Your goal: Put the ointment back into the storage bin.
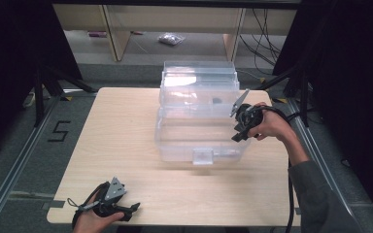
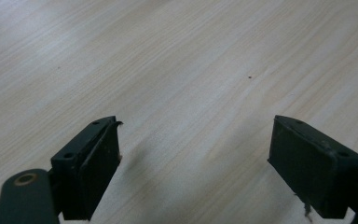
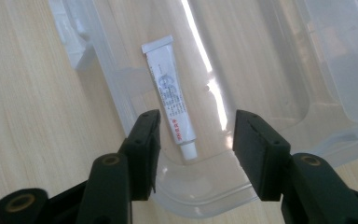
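A clear plastic box [image 1: 201,138] stands on the wooden table [image 1: 126,126], its lid [image 1: 199,80] swung open toward the far side. Inside, a small white tube [image 3: 170,93] lies on the box floor near a corner, cap end toward my right gripper [image 3: 193,133]. That gripper [image 1: 240,124] hovers open above the box's right rim [image 3: 121,100], jaws on either side of the tube's cap end and apart from it. My left gripper [image 1: 126,209] rests low at the table's near left edge, open, with bare wood between its pads [image 2: 105,154].
A latch tab [image 1: 203,156] sticks out from the box's front wall. Black frame legs [image 1: 41,92] and cables [image 1: 264,36] flank the table. A floor mark "5" [image 1: 58,131] lies left of it. Wooden furniture legs [image 1: 116,34] and a small bag [image 1: 171,39] sit beyond.
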`<state>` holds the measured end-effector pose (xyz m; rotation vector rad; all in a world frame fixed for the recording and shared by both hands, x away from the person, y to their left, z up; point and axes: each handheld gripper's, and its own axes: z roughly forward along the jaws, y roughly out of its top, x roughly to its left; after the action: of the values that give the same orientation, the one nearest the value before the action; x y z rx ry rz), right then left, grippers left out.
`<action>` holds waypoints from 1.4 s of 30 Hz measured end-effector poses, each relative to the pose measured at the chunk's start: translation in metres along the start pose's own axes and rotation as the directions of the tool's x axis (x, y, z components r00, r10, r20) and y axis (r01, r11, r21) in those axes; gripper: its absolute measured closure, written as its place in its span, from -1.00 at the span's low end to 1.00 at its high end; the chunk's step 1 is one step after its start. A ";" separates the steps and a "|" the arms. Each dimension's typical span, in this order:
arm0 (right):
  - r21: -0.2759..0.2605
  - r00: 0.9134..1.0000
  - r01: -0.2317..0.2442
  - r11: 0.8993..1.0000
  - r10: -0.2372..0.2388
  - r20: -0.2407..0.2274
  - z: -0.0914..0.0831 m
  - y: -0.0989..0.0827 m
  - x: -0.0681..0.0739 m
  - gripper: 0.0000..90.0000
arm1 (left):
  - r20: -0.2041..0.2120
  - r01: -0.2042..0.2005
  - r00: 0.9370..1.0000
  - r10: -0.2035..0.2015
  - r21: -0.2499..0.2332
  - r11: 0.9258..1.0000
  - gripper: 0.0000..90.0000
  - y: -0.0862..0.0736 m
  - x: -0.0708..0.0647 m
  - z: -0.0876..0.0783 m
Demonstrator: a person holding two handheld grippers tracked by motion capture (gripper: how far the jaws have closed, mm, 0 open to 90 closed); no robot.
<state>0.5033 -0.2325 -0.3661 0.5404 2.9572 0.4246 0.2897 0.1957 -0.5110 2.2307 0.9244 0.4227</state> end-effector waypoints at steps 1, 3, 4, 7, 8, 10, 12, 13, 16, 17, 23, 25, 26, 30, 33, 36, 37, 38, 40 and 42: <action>0.006 1.000 -0.012 1.000 0.012 0.010 -0.001 0.000 0.001 0.13 | -0.001 0.001 1.000 -0.001 -0.001 1.000 -0.65 0.000 0.000 0.000; 0.006 1.000 -0.020 1.000 0.020 0.013 -0.002 -0.001 0.001 0.11 | 0.002 -0.037 0.999 0.037 0.028 0.999 -0.65 0.001 0.002 -0.002; -0.002 1.000 -0.008 1.000 0.008 0.010 -0.002 -0.001 0.001 0.10 | 0.002 -0.019 1.000 0.019 0.014 1.000 -0.65 0.000 0.001 -0.001; -0.016 0.999 -0.024 1.000 0.024 0.021 -0.004 -0.001 0.002 -0.01 | -0.001 0.002 1.000 -0.002 -0.003 1.000 -0.65 0.000 0.000 0.000; -0.025 0.998 -0.050 0.998 0.051 0.040 -0.006 -0.001 0.003 -0.05 | -0.001 0.002 1.000 -0.002 -0.003 1.000 -0.65 0.000 0.000 0.000; -0.030 0.996 -0.069 0.997 0.071 0.049 -0.008 0.000 0.006 -0.06 | -0.001 0.001 1.000 -0.001 -0.002 1.000 -0.65 0.000 0.000 0.000; -0.036 0.997 -0.066 0.997 0.067 0.044 -0.008 0.001 0.008 -0.11 | -0.001 0.003 1.000 -0.003 -0.003 1.000 -0.65 0.000 0.000 0.000; -0.037 0.997 -0.064 0.997 0.066 0.047 -0.008 0.001 0.008 -0.14 | -0.008 0.001 1.000 -0.001 -0.003 1.000 -0.65 0.000 0.000 0.000; -0.056 0.994 -0.094 0.994 0.097 0.057 -0.009 0.002 0.010 -0.22 | -0.002 -0.001 1.000 0.001 -0.005 1.000 -0.65 0.000 0.000 0.000; -0.069 0.992 -0.108 0.992 0.111 0.054 -0.010 0.001 0.011 -0.25 | -0.009 -0.002 1.000 0.002 -0.002 1.000 -0.65 0.000 0.001 0.000; -0.112 0.975 -0.190 0.975 0.201 0.099 -0.012 -0.004 0.015 -0.37 | -0.009 0.000 1.000 0.000 -0.005 1.000 -0.65 0.000 0.001 0.000; -0.136 0.969 -0.215 0.967 0.228 0.090 -0.013 -0.005 0.016 -0.40 | -0.007 -0.003 1.000 0.003 0.000 1.000 -0.65 0.000 0.001 0.000; -0.143 0.971 -0.210 0.967 0.224 0.087 -0.013 -0.007 0.017 -0.40 | -0.007 -0.017 1.000 0.017 0.012 1.000 -0.65 0.000 0.002 0.000; -0.141 0.970 -0.216 0.966 0.230 0.086 -0.014 -0.009 0.020 -0.42 | -0.006 0.002 1.000 -0.002 -0.005 1.000 -0.65 0.000 0.000 0.000; -0.151 0.966 -0.231 0.961 0.245 0.086 -0.017 -0.011 0.022 -0.42 | 0.001 -0.034 0.999 0.034 0.026 0.999 -0.65 0.001 0.003 -0.002; -0.163 0.960 -0.254 0.953 0.268 0.074 -0.019 -0.013 0.025 -0.46 | -0.007 0.003 1.000 -0.003 -0.005 1.000 -0.65 0.000 0.001 0.000; -0.164 0.963 -0.241 0.957 0.256 0.080 -0.020 -0.014 0.026 -0.46 | -0.001 -0.016 1.000 0.016 0.011 1.000 -0.65 0.000 0.002 -0.001; -0.165 0.962 -0.249 0.954 0.263 0.070 -0.019 -0.014 0.028 -0.47 | 0.001 -0.035 0.999 0.035 0.027 0.999 -0.65 0.001 0.003 -0.002; -0.168 0.957 -0.266 0.949 0.281 0.072 -0.019 -0.016 0.032 -0.48 | -0.008 0.002 1.000 -0.002 -0.004 1.000 -0.65 0.000 0.000 0.000; -0.177 0.960 -0.254 0.951 0.271 0.077 -0.018 -0.018 0.035 -0.49 | -0.008 0.001 1.000 -0.001 -0.004 1.000 -0.65 0.000 0.001 0.000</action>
<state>0.4622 -0.2401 -0.3562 0.9106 2.7291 0.6412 0.2902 0.1960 -0.5111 2.2263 0.9275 0.4326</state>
